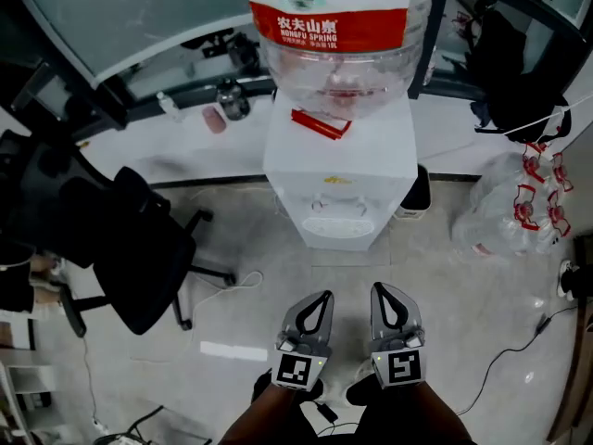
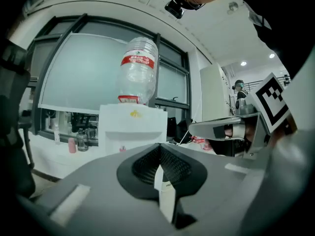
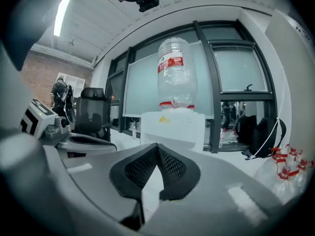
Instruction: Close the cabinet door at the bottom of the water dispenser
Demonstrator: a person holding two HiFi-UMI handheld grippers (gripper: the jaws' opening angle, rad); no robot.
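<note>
Approach stage, by my read: chair (image 1: 120, 239) sits at left, and low centre the left gripper (image 1: 320, 304) and right gripper (image 1: 382, 295) point forward, both with jaws pinched together on nothing. Dispenser (image 1: 338, 170) stands upper centre, white, bottle (image 1: 338, 44) on top, well apart from them. Its bottom door is hidden in every view, so next comes dropping low and setting a tip against it to push.
</note>
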